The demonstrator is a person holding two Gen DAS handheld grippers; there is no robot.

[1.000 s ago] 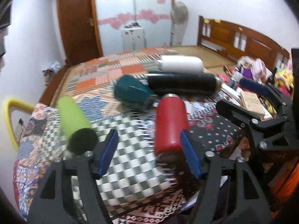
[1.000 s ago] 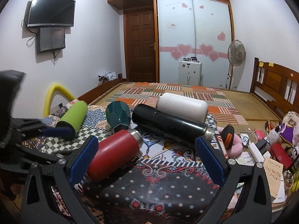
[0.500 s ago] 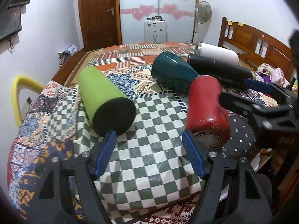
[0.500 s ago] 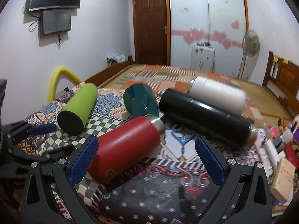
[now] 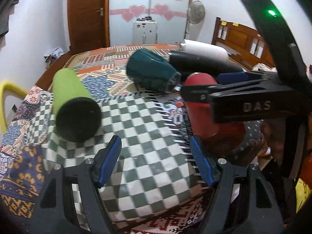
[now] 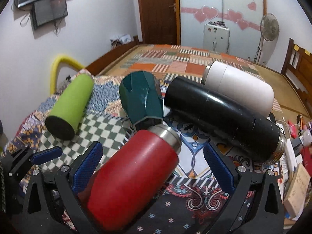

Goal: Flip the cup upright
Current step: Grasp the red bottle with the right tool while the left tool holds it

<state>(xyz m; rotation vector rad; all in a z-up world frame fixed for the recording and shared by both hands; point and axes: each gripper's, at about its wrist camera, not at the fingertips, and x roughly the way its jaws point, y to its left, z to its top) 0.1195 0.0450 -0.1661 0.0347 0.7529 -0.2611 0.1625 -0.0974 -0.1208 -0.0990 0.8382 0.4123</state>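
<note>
A red bottle [image 6: 134,177] with a steel neck lies on its side on the patterned cloth, between the fingers of my right gripper [image 6: 154,156], which is open around it. The left wrist view shows that gripper [image 5: 206,86] straddling the red bottle [image 5: 202,115]. A green cup [image 5: 74,99] lies on its side with its black base toward my left gripper [image 5: 155,154]. My left gripper is open over the checked cloth and holds nothing. The green cup [image 6: 72,101] is at the left in the right wrist view, where the left gripper [image 6: 41,156] shows at the left edge.
A teal faceted cup [image 6: 142,99], a long black flask [image 6: 220,117] and a white bottle [image 6: 239,85] lie on their sides behind the red one. Small clutter [image 6: 296,185] crowds the table's right side. A bed [image 6: 175,62] stretches beyond, with a yellow chair back [image 6: 58,66] at the left.
My right gripper has moved forward and down, so the red bottle now lies between its fingers. My left gripper has shifted slightly. Both stay open.
</note>
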